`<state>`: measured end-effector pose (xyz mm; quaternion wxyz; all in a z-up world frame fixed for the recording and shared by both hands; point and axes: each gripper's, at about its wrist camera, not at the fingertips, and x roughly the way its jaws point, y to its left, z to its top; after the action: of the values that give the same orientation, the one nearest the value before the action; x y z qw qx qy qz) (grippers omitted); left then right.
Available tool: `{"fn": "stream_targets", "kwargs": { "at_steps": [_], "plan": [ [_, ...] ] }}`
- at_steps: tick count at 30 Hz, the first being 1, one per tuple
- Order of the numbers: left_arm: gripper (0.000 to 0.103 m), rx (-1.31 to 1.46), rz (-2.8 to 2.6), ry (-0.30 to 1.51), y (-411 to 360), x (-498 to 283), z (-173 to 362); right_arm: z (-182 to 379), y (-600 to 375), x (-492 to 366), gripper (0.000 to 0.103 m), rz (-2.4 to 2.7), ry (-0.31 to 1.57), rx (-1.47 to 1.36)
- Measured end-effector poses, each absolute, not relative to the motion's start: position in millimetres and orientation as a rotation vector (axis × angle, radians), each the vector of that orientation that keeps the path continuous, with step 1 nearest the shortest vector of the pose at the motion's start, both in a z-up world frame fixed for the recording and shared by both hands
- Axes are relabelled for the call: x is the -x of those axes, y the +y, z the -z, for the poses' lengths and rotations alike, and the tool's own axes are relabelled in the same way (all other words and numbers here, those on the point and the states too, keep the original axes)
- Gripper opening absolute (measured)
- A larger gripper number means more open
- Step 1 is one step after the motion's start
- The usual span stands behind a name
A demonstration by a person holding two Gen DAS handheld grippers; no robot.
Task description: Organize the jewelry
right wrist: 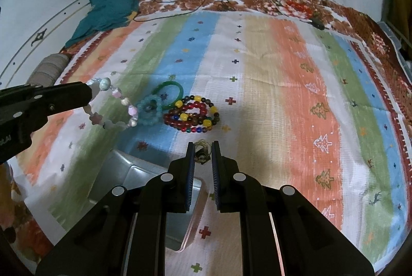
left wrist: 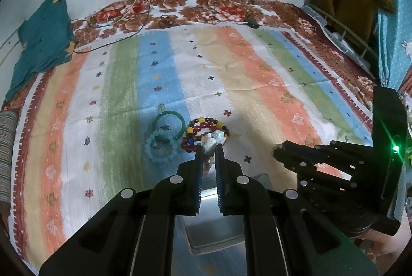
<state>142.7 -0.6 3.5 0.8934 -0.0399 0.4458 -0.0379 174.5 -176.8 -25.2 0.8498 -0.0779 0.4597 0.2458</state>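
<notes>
My left gripper (left wrist: 209,147) is shut on a pale pink-and-white bead bracelet (left wrist: 213,140), which hangs from it above the bedspread in the right wrist view (right wrist: 121,106). My right gripper (right wrist: 202,147) is shut on a small brownish twine-like piece of jewelry (right wrist: 201,152); the gripper shows at the right of the left wrist view (left wrist: 279,153). On the bedspread lie a green bangle (right wrist: 168,94), a light blue bead bracelet (right wrist: 149,110) and a pile of red, yellow and dark bead bracelets (right wrist: 191,115). A clear tray (right wrist: 144,180) sits under both grippers.
A striped, patterned bedspread (right wrist: 283,85) covers the bed. A teal cloth (right wrist: 110,3) lies at the far left, with black cables (right wrist: 180,11) and a small black device (right wrist: 317,22) near the wall. A rolled striped cushion (right wrist: 49,67) lies at the left edge.
</notes>
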Motion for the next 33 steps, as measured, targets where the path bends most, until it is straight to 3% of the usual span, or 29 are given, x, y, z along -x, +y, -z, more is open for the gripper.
{"fn": "stream_targets", "kwargs": {
  "at_steps": [24,25,26,27,28,33],
  "plan": [
    [0.009,0.178,0.135,0.929,-1,-99,-7,20,-173,-133,0.014,-0.582,0.947,0.187],
    [0.009,0.185,0.128,0.939,1,-99,-5,21,-172,-132,0.015,-0.584,0.95,0.196],
    [0.01,0.203,0.117,0.955,4,-100,-2,23,-172,-133,0.025,-0.581,0.956,0.199],
    [0.013,0.207,0.112,0.961,5,-101,-2,24,-172,-135,0.043,-0.576,0.96,0.194],
    [0.017,0.207,0.105,0.966,6,-102,-1,25,-174,-136,0.05,-0.569,0.963,0.187],
    [0.023,0.223,0.062,0.956,19,-104,-2,25,-179,-142,0.051,-0.54,0.964,0.172]
  ]
}}
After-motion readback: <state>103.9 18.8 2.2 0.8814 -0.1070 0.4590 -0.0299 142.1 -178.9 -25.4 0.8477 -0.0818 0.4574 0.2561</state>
